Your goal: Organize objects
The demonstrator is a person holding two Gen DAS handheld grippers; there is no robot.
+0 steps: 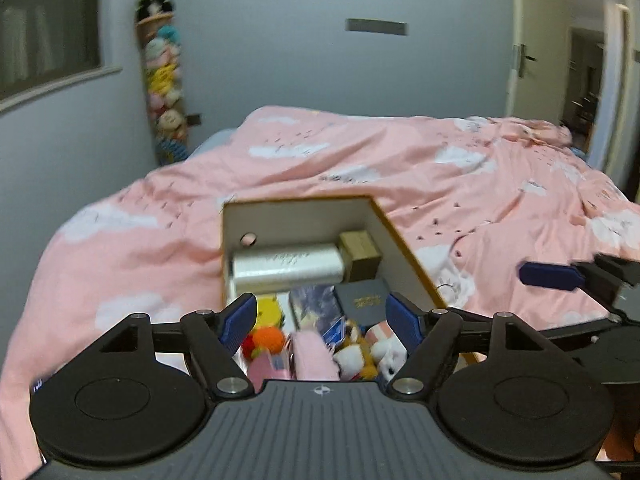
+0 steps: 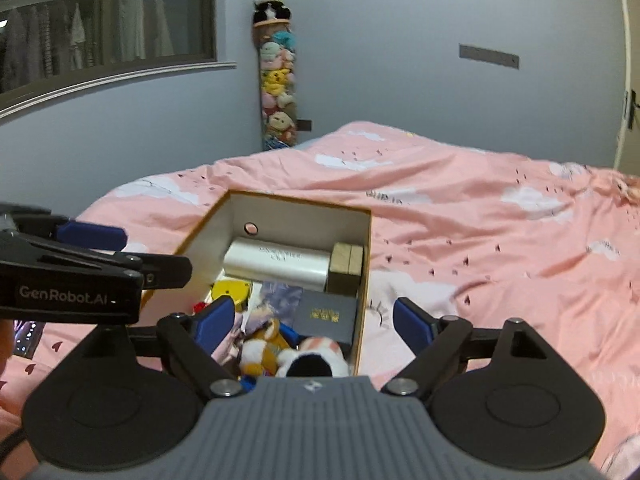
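Plush toys crowd the near end of the open box on the bed, so the left hand-held gripper and right hand-held gripper hover wide and empty above it, seemingly choosing a pick.

Open box on the bed — white inside, tan-edged. Silver tube lying across the far end beside a tan block; nearer — dark book, plush toys, jumbled.

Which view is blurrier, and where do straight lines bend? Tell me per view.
Left wrist view: softer overall, motion smear on the box rim and the plush column; the door frame bows. Right wrist view: sharper, box contents readable; the window sill curves from fisheye distortion.
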